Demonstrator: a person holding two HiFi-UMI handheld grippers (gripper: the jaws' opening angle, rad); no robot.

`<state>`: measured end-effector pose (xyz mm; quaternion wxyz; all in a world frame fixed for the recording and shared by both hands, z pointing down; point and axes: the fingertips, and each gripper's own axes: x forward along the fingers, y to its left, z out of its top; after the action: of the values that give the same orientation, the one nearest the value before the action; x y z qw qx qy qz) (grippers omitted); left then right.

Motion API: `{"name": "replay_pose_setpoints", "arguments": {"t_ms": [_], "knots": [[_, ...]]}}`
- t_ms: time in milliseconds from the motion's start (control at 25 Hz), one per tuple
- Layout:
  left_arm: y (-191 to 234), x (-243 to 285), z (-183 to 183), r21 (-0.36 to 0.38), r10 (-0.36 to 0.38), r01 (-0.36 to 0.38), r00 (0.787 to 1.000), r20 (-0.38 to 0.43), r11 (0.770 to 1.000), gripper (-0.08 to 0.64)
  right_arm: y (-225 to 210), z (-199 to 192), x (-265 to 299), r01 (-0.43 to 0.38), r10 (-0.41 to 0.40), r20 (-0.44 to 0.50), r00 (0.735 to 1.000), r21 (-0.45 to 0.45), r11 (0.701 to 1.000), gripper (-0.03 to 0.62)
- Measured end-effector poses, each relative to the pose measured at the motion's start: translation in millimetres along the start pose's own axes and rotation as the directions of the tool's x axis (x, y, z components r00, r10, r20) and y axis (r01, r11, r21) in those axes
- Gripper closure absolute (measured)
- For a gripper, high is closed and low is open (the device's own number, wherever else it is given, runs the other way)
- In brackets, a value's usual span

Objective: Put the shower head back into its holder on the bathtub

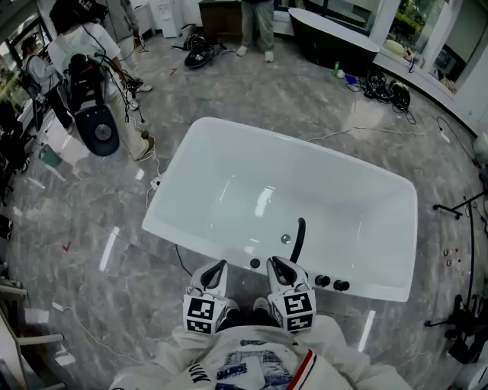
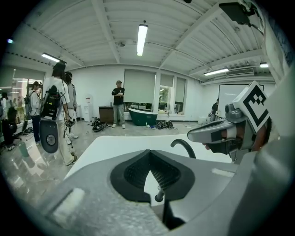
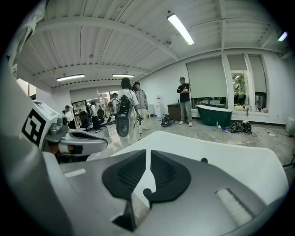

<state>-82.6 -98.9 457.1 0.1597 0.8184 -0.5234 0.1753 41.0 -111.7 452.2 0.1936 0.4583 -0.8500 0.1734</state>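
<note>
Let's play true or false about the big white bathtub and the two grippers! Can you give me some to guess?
1. The white bathtub has no water in it. True.
2. The black faucet is on the far side of the tub from the grippers. False: it stands on the near rim, just ahead of them.
3. A dark bathtub stands at the back of the room. True.
4. The left gripper is holding a shower head. False: its jaws are together with nothing between them.
5. Nobody else is in the room. False: other people stand on the floor beyond the tub.
</note>
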Motion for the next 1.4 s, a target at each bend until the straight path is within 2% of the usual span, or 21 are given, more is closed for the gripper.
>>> {"name": "replay_pose_setpoints", "arguments": {"t_ms": [360, 800, 1120, 1400], "knots": [[-14, 5, 13, 0.008, 0.050, -0.050, 0.998, 0.025, 0.999, 0.558, -25, 7, -15, -0.023, 0.024, 0.031, 0.999, -0.032, 0.999, 0.586], [-38, 3, 15, 0.044, 0.028, -0.029, 1.000, 0.013, 0.999, 0.558, -30, -11, -24, -0.039, 0.039, 0.025, 0.999, -0.004, 0.999, 0.586], [-38, -23, 9, 0.050, -0.003, 0.001, 0.999, 0.036, 0.999, 0.558, -10, -20, -40, 0.007, -0.007, 0.010, 1.000, -0.002, 1.000, 0.586], [-40, -58, 8, 0.084, -0.080, 0.073, 0.994, 0.080, 0.994, 0.558, 28, -18, -58, 0.093, -0.092, 0.046, 0.995, -0.017, 0.996, 0.588]]}}
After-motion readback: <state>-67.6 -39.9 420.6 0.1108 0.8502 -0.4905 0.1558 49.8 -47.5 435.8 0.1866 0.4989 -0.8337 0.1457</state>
